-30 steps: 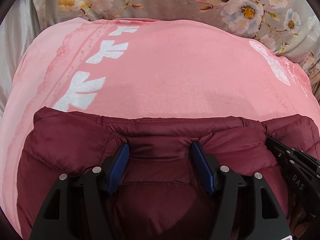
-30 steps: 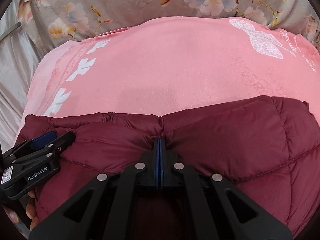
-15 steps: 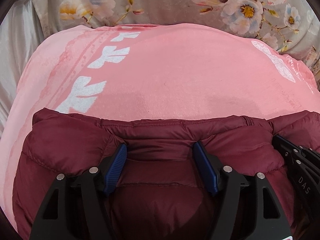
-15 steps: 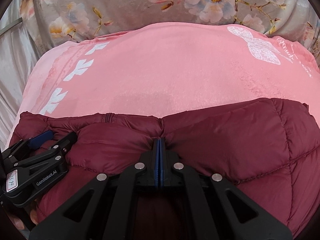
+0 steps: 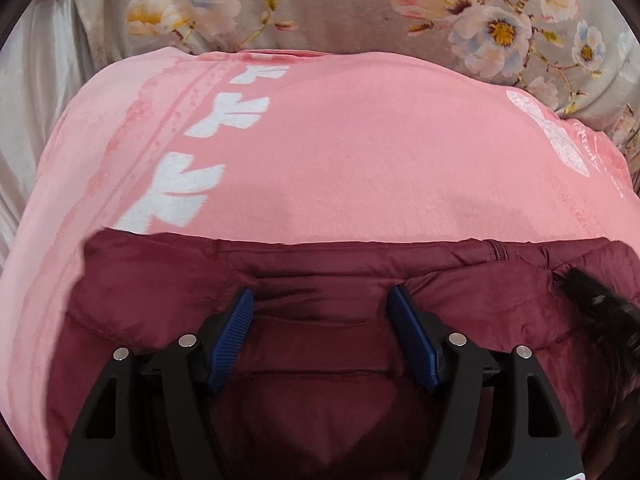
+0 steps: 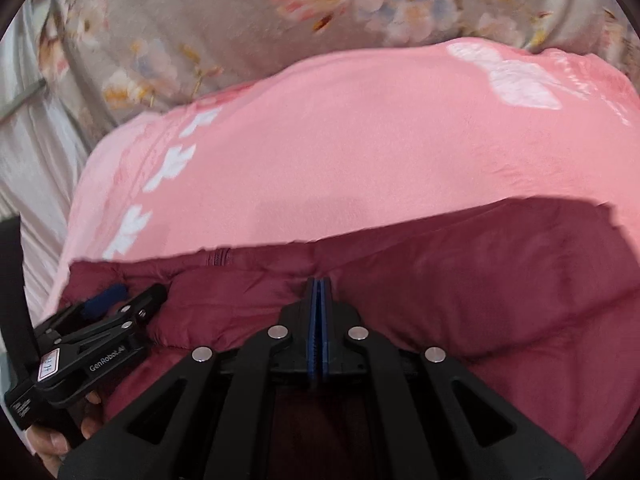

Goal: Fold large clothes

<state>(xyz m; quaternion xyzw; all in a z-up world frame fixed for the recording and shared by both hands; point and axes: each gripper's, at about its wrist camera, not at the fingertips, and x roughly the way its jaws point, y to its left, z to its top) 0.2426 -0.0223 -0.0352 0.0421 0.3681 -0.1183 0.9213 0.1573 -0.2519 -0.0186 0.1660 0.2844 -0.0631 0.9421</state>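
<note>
Seemingly, maroon jacket (image 6: 460, 288) edge within right gripper (image 6: 318, 286).

My left gripper (image 5: 322, 300) stands wide, jaws just eased apart; my right gripper (image 6: 318, 284) is pinched tight (both angled downward), side by side.

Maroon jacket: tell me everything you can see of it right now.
The maroon jacket is a quilted, puffy, slightly shiny garment with stitched seams and a zipper along its far edge. It lies bunched on the pink blanket. The left gripper has its jaws spread over a fold; the right gripper is shut, pinching a ridge of fabric.
</note>
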